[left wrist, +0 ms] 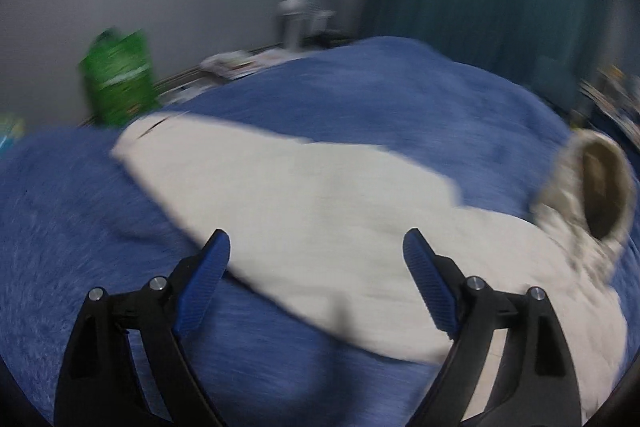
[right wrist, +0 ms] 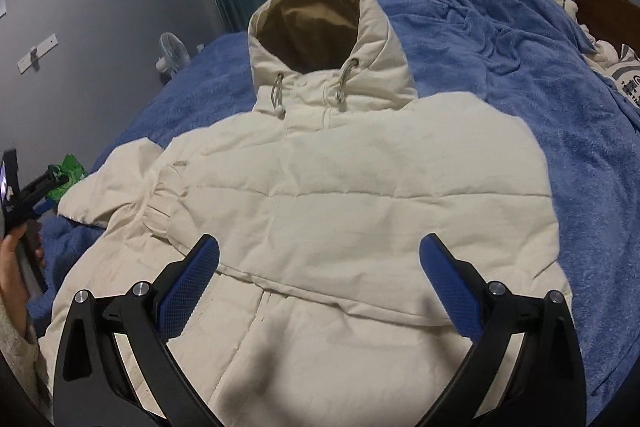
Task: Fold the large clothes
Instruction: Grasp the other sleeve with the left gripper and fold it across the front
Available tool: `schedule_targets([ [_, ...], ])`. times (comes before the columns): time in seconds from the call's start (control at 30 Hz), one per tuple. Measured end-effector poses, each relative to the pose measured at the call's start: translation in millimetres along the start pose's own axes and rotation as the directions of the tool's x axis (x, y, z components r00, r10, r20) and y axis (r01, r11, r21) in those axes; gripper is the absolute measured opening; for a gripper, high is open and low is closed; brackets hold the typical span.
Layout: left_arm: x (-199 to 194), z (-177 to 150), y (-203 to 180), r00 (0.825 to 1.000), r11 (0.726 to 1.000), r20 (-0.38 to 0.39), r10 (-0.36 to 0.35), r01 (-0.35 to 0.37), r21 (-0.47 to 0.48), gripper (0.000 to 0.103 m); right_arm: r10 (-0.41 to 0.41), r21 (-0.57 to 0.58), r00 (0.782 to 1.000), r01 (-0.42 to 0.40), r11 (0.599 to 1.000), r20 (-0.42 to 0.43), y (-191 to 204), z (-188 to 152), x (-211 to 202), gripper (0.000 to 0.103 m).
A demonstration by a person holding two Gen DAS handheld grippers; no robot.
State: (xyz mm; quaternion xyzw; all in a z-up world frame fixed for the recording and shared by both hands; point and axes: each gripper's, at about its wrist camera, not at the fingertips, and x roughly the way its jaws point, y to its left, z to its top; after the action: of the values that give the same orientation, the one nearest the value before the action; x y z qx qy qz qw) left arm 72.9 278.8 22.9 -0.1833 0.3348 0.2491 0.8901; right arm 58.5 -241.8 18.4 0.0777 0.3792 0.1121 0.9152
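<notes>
Blue fleece blanket [right wrist: 500,75] covers the bed where the cream hooded jacket [right wrist: 360,187] lies front-up, both the left gripper [left wrist: 316,247] and right gripper [right wrist: 320,251] hovering above it, jaws spread, gripping nothing.

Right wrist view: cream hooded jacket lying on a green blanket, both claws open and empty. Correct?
Not quite. The blanket is blue, not green, as the right wrist view shows. The rest holds: the cream hooded jacket lies on it, and the right claw and the left claw are open and empty.
</notes>
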Motion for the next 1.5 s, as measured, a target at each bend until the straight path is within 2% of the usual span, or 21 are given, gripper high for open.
schedule_targets([
  [0.13,36,-8,31,0.995,0.992,-0.081,0.065,-0.073,-0.100,0.083,-0.003,0.024,1.000,0.003,1.000,-0.019,-3,-3,5,0.097],
  [0.23,58,-16,49,0.989,0.983,-0.131,0.075,-0.095,-0.157,0.072,0.005,0.054,1.000,-0.003,0.999,-0.028,-8,-5,6,0.097],
  [0.5,76,-13,43,0.994,0.986,-0.099,0.044,-0.059,-0.155,0.066,0.018,0.076,0.999,-0.014,0.997,-0.049,-10,-7,12,0.097],
  [0.53,76,-13,42,0.996,0.987,-0.088,0.028,-0.042,-0.154,0.054,0.018,0.071,0.999,-0.015,0.997,-0.049,-9,-7,12,0.097],
  [0.57,76,-15,41,0.996,0.988,-0.084,-0.002,-0.011,-0.156,0.031,0.018,0.069,0.999,-0.015,0.998,-0.049,-9,-7,12,0.097],
  [0.6,74,-14,37,0.996,0.988,-0.082,-0.020,0.008,-0.154,0.027,0.018,0.066,0.999,-0.015,0.998,-0.049,-8,-7,11,0.097],
  [0.63,69,-11,32,0.998,0.991,-0.064,-0.010,0.001,-0.137,0.019,0.019,0.065,0.999,-0.016,0.998,-0.049,-8,-7,11,0.097],
  [0.73,48,-3,22,1.000,0.995,0.013,0.008,-0.006,-0.097,0.012,0.019,0.066,0.999,-0.016,0.998,-0.048,-8,-7,11,0.097],
  [0.83,27,9,15,0.996,0.995,0.081,-0.027,0.035,-0.099,0.010,0.020,0.064,0.999,-0.017,0.998,-0.048,-7,-7,11,0.097],
  [0.9,9,15,8,0.989,0.993,0.138,-0.053,0.067,-0.092,0.009,0.020,0.064,0.999,-0.017,0.998,-0.047,-7,-7,11,0.097],
  [1.03,-14,26,-6,0.973,0.990,0.203,-0.106,0.122,-0.069,0.009,0.023,0.060,0.999,-0.020,0.998,-0.046,-6,-7,11,0.097],
  [1.13,-32,30,-20,0.956,0.981,0.239,-0.172,0.188,-0.045,0.008,0.024,0.059,0.999,-0.021,0.998,-0.045,-5,-7,10,0.097],
  [1.23,-54,33,-43,0.930,0.970,0.281,-0.237,0.242,0.019,0.007,0.024,0.059,0.999,-0.022,0.998,-0.046,-5,-7,10,0.097],
  [1.33,-77,26,-71,0.899,0.947,0.300,-0.320,0.299,0.116,0.007,0.024,0.058,0.999,-0.022,0.998,-0.045,-5,-7,10,0.097],
  [1.37,-85,20,-85,0.887,0.933,0.293,-0.357,0.322,0.163,0.007,0.025,0.056,0.999,-0.022,0.998,-0.045,-4,-6,10,0.097],
  [1.5,-100,-6,-132,0.859,0.872,0.238,-0.453,0.372,0.318,0.007,0.024,0.056,0.999,-0.022,0.998,-0.043,-3,-5,9,0.097],
])
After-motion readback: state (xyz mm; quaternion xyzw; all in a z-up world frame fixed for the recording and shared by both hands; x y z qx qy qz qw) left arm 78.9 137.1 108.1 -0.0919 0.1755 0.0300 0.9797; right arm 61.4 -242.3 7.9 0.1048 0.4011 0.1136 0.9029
